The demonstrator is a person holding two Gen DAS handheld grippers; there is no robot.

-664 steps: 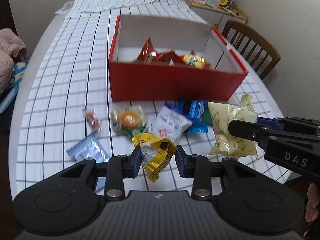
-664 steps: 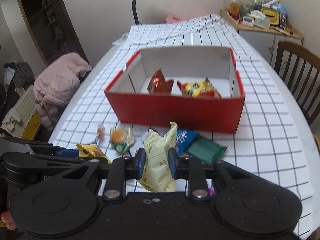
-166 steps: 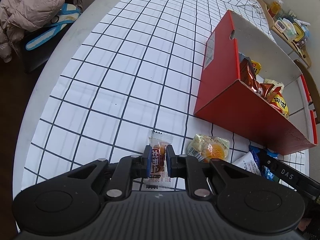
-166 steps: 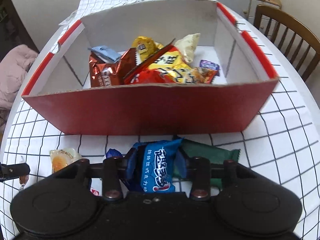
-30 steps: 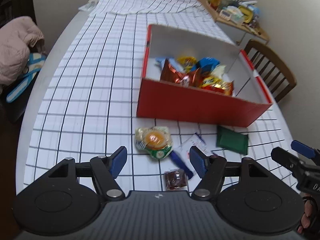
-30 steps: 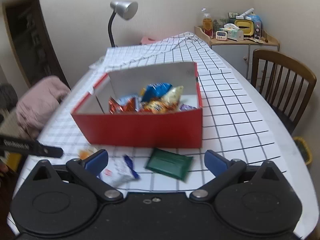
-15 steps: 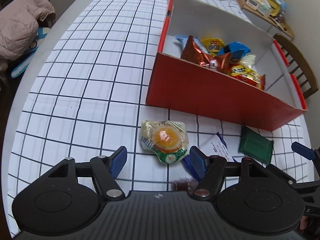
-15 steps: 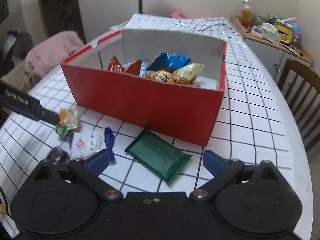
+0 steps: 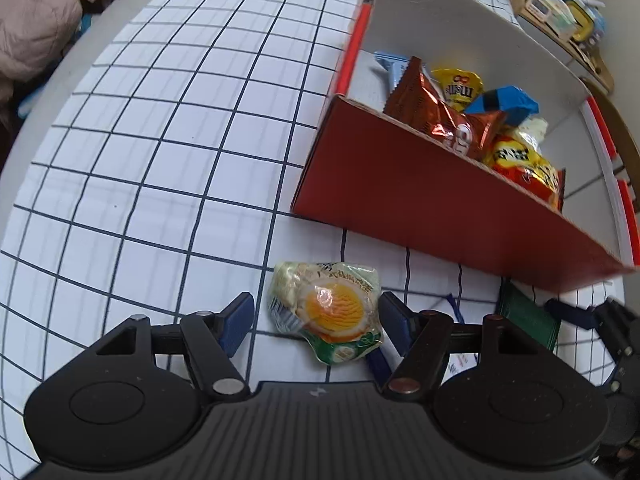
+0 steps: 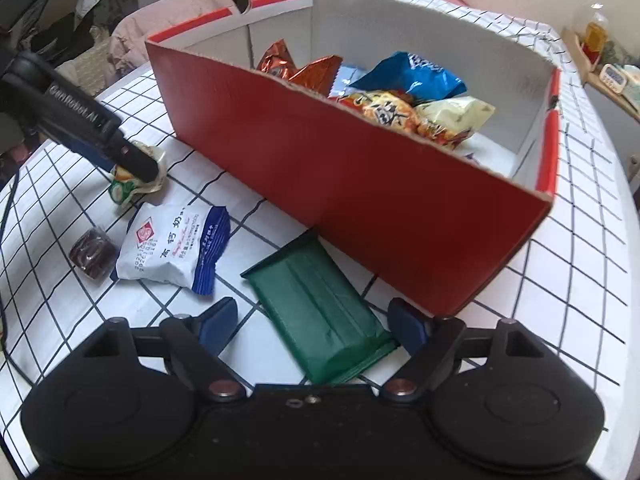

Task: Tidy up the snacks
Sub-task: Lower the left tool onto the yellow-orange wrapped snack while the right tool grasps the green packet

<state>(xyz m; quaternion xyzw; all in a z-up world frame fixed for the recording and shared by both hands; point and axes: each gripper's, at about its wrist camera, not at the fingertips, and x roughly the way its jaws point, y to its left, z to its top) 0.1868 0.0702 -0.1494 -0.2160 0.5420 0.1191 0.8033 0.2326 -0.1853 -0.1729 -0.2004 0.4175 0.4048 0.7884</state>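
Observation:
A red box (image 9: 420, 184) (image 10: 360, 176) on the checked tablecloth holds several snack packs. In front of it lies a clear pack with an orange round sweet (image 9: 332, 308) (image 10: 132, 184). My left gripper (image 9: 318, 320) stands open around that pack, its blue pads apart from the wrapper. A flat green pack (image 10: 324, 312) (image 9: 528, 320) lies by the box's front wall. My right gripper (image 10: 312, 326) straddles it with jaws closing, pads clear of it. A white and blue pack (image 10: 172, 248) and a small dark sweet (image 10: 92, 254) lie between the two.
The white tablecloth (image 9: 160, 120) with dark grid lines covers a round table. A pink jacket (image 9: 36, 16) lies off the table's left edge. A wooden chair (image 9: 616, 120) and a cluttered shelf (image 9: 560, 12) stand beyond the box.
Both grippers have come down and closer to the table. The left now brackets the orange sweet pack. The right has rolled, narrowed its jaws and brackets the green pack.

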